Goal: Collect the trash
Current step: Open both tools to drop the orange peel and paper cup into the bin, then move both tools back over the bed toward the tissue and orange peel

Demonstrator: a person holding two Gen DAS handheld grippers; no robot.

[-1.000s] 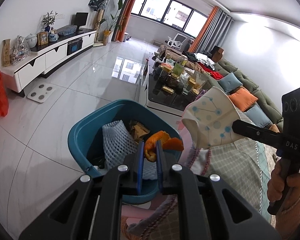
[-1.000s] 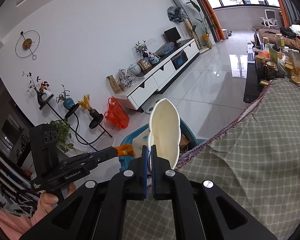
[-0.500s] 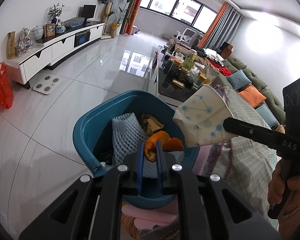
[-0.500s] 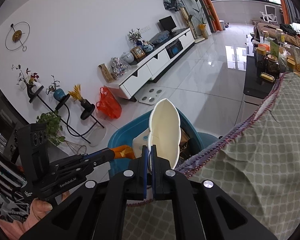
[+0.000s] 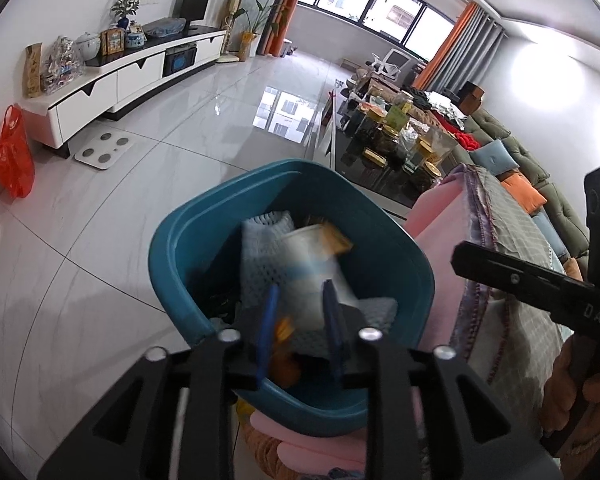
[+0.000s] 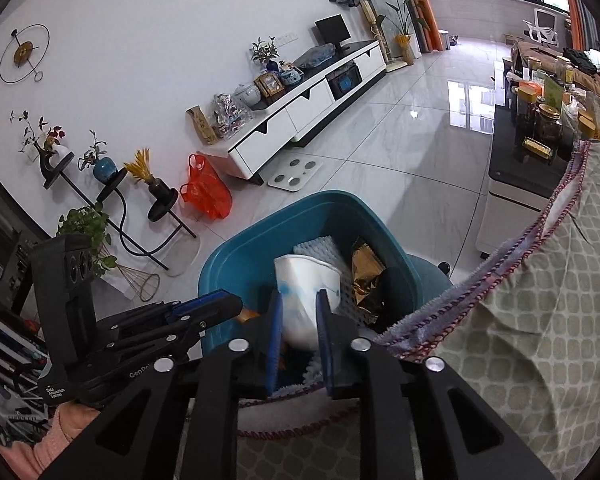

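glossy white floor tiles point(image 5: 188, 152) spread behind a teal bin point(image 5: 180, 248) beside a checked cloth point(image 6: 540, 320). both tongs hang over the bin with jaws that have just been opening. left tongs point(image 5: 298, 326) stand spread, an orange peel point(image 5: 284, 330) low between them, no longer pinched. right tongs point(image 6: 298, 336) stand spread too, a white paper cup point(image 6: 308, 284) blurred just past their tips, inside the bin atop white foam netting point(image 6: 320, 248) and a gold wrapper point(image 6: 366, 276).
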